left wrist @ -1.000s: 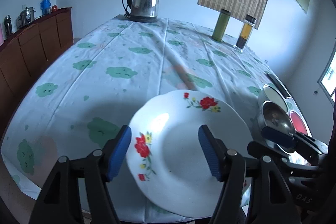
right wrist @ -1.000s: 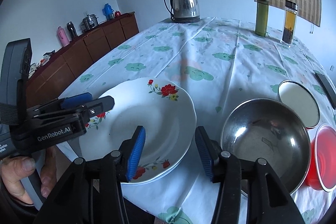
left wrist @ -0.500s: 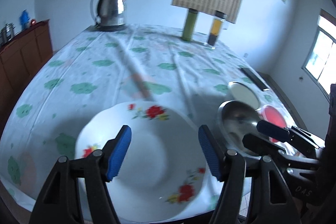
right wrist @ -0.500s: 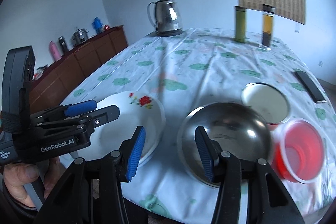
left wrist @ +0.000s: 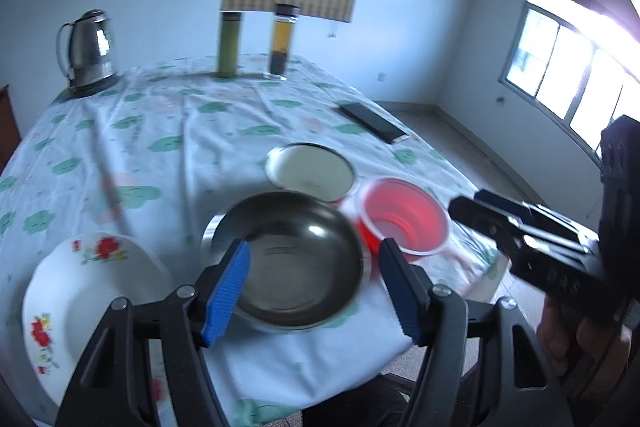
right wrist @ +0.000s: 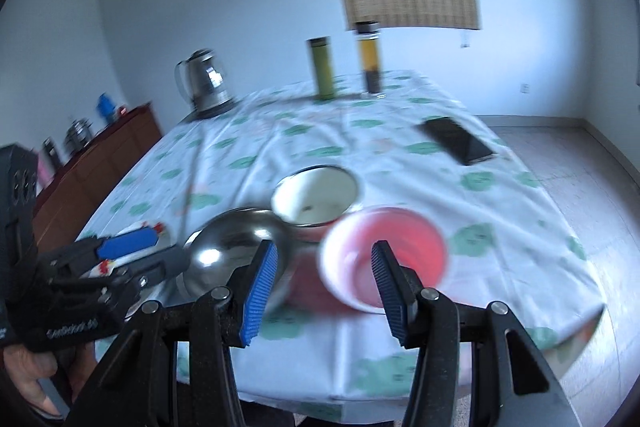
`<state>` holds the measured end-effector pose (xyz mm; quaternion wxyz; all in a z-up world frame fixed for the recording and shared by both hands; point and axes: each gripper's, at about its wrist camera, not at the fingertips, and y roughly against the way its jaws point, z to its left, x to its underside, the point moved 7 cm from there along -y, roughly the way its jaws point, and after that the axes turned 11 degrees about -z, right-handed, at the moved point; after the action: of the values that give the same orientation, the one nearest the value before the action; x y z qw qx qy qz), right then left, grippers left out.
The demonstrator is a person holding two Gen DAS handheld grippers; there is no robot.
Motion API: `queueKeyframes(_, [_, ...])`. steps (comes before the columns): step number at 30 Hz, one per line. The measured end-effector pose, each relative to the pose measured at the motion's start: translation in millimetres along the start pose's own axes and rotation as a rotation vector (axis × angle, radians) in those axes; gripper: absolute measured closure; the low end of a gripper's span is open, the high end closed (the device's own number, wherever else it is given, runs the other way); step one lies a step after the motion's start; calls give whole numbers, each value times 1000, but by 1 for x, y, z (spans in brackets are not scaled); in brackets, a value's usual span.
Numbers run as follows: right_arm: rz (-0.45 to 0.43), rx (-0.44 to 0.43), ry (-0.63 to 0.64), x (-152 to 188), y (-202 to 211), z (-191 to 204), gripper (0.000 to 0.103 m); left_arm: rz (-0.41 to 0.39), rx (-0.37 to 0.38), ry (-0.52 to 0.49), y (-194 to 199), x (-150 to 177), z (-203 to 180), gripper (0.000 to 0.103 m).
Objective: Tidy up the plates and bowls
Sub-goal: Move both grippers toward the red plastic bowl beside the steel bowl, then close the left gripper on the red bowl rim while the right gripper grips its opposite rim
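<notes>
your left gripper (left wrist: 314, 283) hangs open over the shiny steel bowl (left wrist: 288, 259), your right gripper (right wrist: 324, 281) open over the translucent red bowl (right wrist: 384, 255) — flowered plate (left wrist: 88, 291) left, white-lined bowl (left wrist: 310, 173) behind.

A: What covers the bench (left wrist: 248, 131)?
B: A white cloth with green blotches.
A: What's on it?
B: Near edge: flowered plate (left wrist: 80, 291), steel bowl (left wrist: 292, 263), red bowl (left wrist: 404, 223), white bowl (left wrist: 312, 173). Farther back: phone (left wrist: 374, 117), kettle (left wrist: 90, 51), green flask (left wrist: 229, 45), amber bottle (left wrist: 283, 43).
</notes>
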<state>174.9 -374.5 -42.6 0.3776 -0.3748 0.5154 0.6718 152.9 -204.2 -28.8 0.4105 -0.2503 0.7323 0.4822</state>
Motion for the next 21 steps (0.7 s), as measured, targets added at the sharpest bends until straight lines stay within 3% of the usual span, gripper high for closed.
queueKeyframes(10, [6,95,-129,1,-20,-78,51,139,138,-75,-39,2,-68,38])
queueKeyframes(14, [24,96,-159,4,-35,-91,51,190,156,-82,-54,2,-74,47])
queueKeyframes(21, [66,93,-149,12,-49,-97,51,235,171,-65,-73,-3,-75,47])
